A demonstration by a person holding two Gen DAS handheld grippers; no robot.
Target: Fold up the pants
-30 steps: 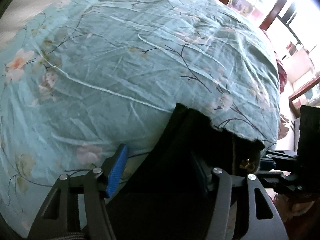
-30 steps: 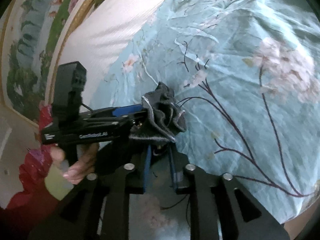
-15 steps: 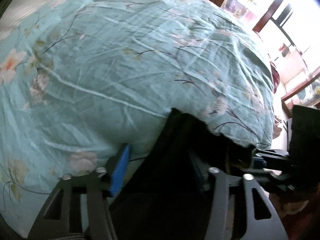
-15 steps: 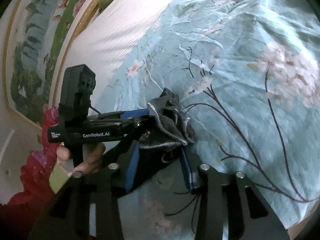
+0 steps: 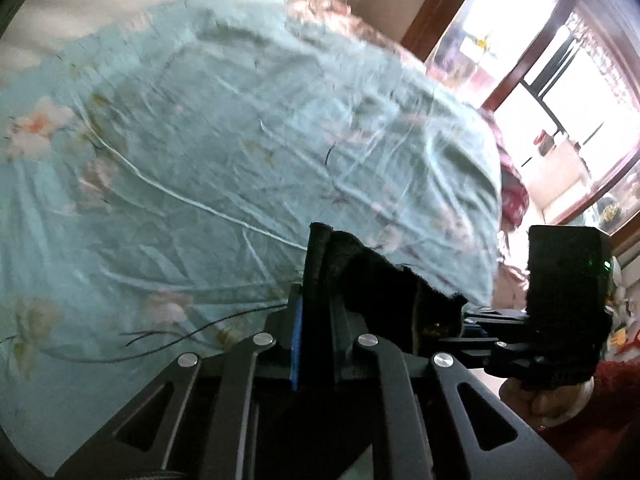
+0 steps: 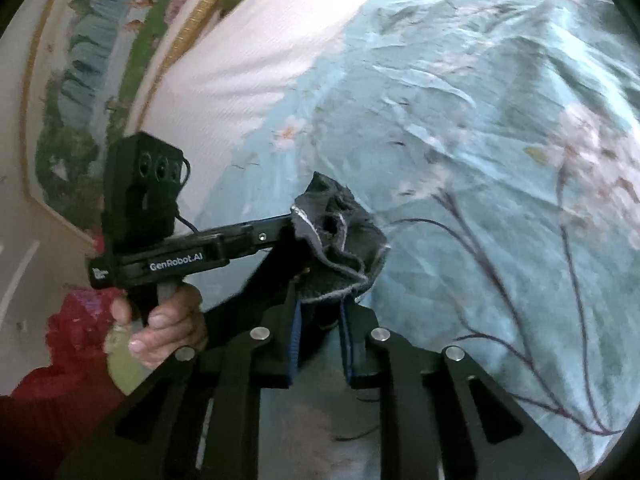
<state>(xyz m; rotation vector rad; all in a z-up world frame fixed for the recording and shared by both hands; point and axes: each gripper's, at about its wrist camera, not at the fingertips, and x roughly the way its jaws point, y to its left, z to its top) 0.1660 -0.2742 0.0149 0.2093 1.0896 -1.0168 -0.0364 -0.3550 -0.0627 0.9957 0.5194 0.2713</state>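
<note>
Both grippers grasp the dark pants (image 5: 372, 276) at one edge above the bed (image 5: 224, 152): the left gripper (image 5: 316, 320), jaws just closed, pinches one corner, the right gripper (image 6: 320, 312) clamps the bunched other corner. The held edge runs straight between them, the rest hanging below, equally near both.

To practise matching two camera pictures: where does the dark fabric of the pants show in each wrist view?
Left wrist: dark pants fabric low centre, clamped in the left gripper.
Right wrist: bunched at centre, above the right gripper.
Shared landmark: teal floral bedspread.
</note>
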